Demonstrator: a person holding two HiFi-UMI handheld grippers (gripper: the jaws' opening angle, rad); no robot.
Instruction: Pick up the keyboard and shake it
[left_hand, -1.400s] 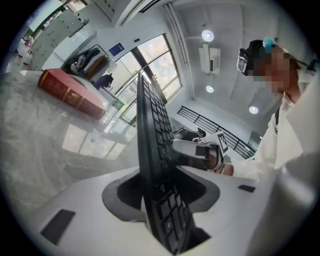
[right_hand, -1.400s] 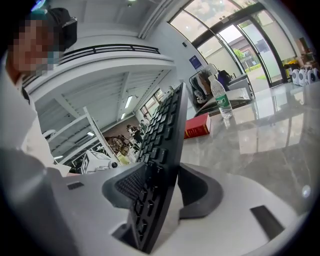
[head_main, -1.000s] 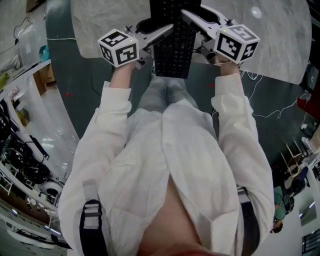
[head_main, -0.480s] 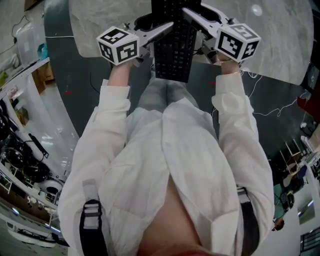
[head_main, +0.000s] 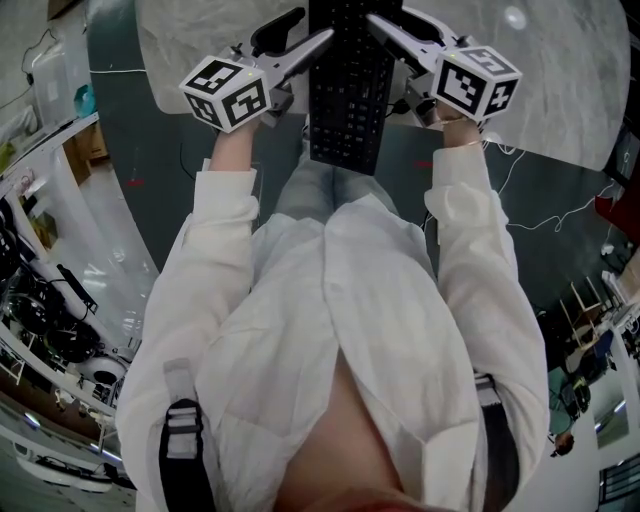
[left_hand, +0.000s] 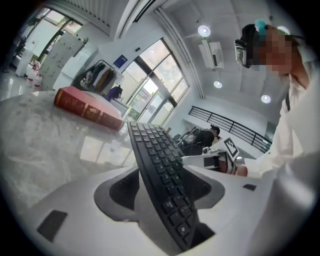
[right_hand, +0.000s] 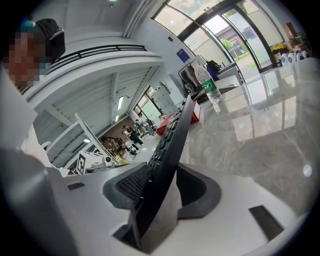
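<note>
Keyboard legends unreadable, red book spine lettering blurred

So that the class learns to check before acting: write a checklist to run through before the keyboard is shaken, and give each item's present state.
1. Right tool clamped on the keyboard: ok, its jaws press on it.
2. Left tool clamped: not ok, its jaws are opening; the keyboard stands between them with gaps on both sides.
3. Keyboard held flat: not ok, it is tilted on edge in both gripper views.
4. Red book and bottle out of the way: ok, both sit farther off on the table.
5. Keyboard's far end clear of the table: cannot tell.
</note>
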